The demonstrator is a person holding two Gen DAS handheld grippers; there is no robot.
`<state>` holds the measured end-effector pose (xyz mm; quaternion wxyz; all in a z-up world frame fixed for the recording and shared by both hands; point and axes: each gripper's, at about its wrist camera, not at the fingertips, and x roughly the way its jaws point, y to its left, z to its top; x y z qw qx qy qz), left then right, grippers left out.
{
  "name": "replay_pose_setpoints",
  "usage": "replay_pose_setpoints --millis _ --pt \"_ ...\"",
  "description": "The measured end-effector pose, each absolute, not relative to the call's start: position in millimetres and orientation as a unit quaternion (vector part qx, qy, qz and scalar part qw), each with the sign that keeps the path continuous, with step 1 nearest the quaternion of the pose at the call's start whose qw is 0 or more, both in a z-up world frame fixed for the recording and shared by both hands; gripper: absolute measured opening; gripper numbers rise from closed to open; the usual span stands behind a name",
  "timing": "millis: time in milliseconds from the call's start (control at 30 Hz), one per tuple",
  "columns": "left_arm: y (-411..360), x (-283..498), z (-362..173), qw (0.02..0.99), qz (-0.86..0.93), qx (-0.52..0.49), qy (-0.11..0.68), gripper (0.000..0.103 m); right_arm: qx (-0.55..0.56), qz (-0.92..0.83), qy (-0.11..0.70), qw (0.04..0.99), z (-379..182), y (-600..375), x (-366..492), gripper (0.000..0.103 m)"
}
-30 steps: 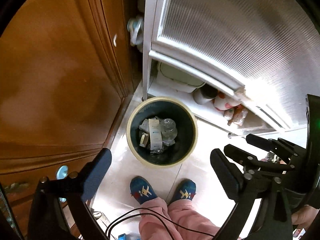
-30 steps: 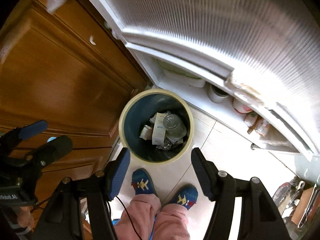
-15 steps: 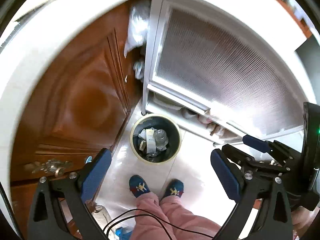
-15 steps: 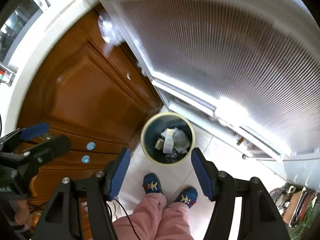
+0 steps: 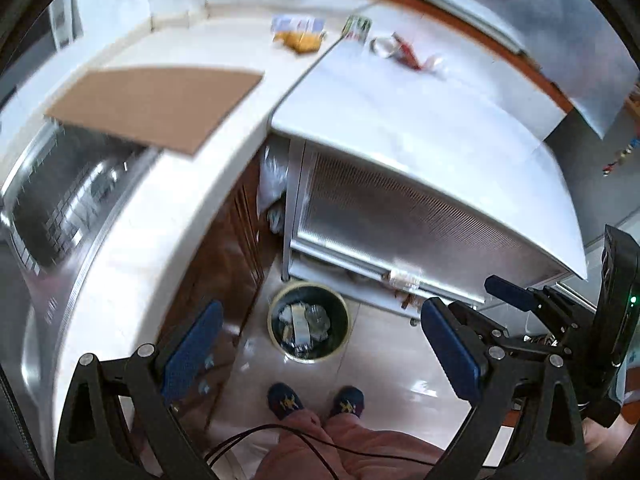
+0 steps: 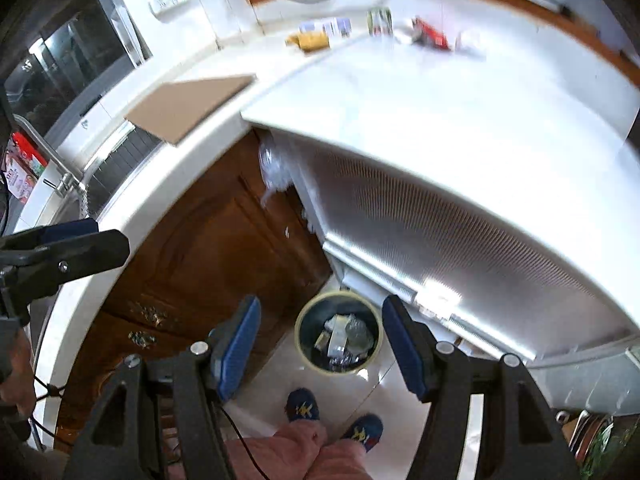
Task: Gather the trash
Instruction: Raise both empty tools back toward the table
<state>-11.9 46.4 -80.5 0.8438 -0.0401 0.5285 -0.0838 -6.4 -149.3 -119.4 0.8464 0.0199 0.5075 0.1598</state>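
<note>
A round dark trash bin (image 5: 309, 322) with a cream rim stands on the floor far below, holding paper scraps and a clear bottle; it also shows in the right wrist view (image 6: 339, 336). My left gripper (image 5: 320, 350) is open and empty, high above the bin. My right gripper (image 6: 322, 350) is open and empty, also high above it. On the white tabletop (image 5: 420, 112) at the far edge lie a red wrapper (image 5: 410, 56), a green can (image 5: 357, 28) and a yellow packet (image 5: 302, 40). They also show in the right wrist view: wrapper (image 6: 432, 36), can (image 6: 379, 21), packet (image 6: 310, 41).
A brown cardboard sheet (image 5: 156, 106) lies on the white counter over a steel sink (image 5: 60, 208). A brown wooden cabinet (image 6: 208, 248) is under the counter. A ribbed translucent door (image 5: 400, 216) fronts the table. The person's feet (image 5: 316, 400) stand by the bin.
Both grippers have risen well away from the bin, which now looks much smaller. The countertop, cardboard and the litter on the tabletop have come into view. Both stay open.
</note>
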Motion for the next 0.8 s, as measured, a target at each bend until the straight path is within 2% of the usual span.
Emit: replay_pose_setpoints --millis 267,800 --pt "47.4 0.5 -30.5 0.869 -0.114 -0.016 0.482 0.099 0.026 0.135 0.450 0.882 -64.1 -158.4 -4.4 0.064" --pt "33.7 66.7 26.3 0.885 -0.181 -0.032 0.428 0.099 0.016 0.069 0.358 0.931 17.5 -176.0 34.1 0.064"
